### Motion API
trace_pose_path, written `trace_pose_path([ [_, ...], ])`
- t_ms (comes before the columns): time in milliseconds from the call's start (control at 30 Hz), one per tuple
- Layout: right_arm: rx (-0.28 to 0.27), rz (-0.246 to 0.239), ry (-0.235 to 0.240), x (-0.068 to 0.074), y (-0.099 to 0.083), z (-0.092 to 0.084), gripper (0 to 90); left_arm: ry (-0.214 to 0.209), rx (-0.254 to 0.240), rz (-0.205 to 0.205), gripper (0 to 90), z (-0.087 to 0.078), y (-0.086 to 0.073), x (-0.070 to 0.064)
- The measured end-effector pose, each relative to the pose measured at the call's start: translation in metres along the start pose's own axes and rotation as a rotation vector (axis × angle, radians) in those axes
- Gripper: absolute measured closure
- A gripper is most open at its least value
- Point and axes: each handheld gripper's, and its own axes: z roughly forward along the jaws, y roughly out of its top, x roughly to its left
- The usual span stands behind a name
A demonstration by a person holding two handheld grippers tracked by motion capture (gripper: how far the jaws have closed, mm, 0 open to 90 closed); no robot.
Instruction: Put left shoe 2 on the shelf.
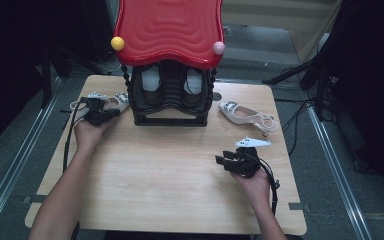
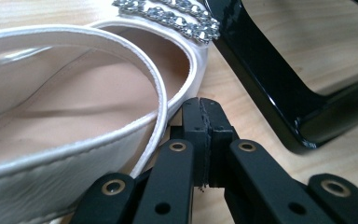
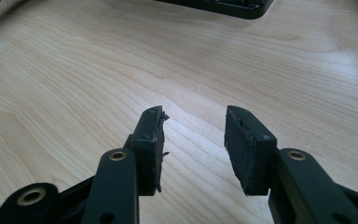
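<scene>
While that big red-roofed shoe rack [image 1: 169,60] sits at the back of the table [image 1: 170,190], your left white shoe [image 2: 74,107] lies just beside its black base; the other white shoe [image 1: 247,116] is off to the rack's right; your left gripper [image 2: 200,105] is pinched closed on nothing, tips right by the shoe's strap; your right gripper [image 3: 193,140] hovers over bare wood, jaws apart, empty.
</scene>
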Motion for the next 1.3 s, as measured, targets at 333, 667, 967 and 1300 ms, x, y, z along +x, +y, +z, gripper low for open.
trace_pose_path([
  [333,-0.004,-0.002,-0.004,0.001,-0.002,-0.001,58.2,-0.049,0.016,-0.025,90.0,-0.003,0.001,-0.001],
  [667,-0.001,0.004,0.013,-0.003,0.002,0.001,58.1,-0.081,0.035,0.001,89.7,-0.031,-0.008,-0.012],
  [967,-0.011,0.001,0.033,-0.004,0.010,0.006,57.3,-0.084,0.058,0.009,88.5,-0.054,-0.021,-0.015],
  [1300,-0.015,-0.004,0.034,-0.006,0.015,0.007,56.4,-0.076,0.075,0.007,88.0,-0.076,-0.039,-0.011],
])
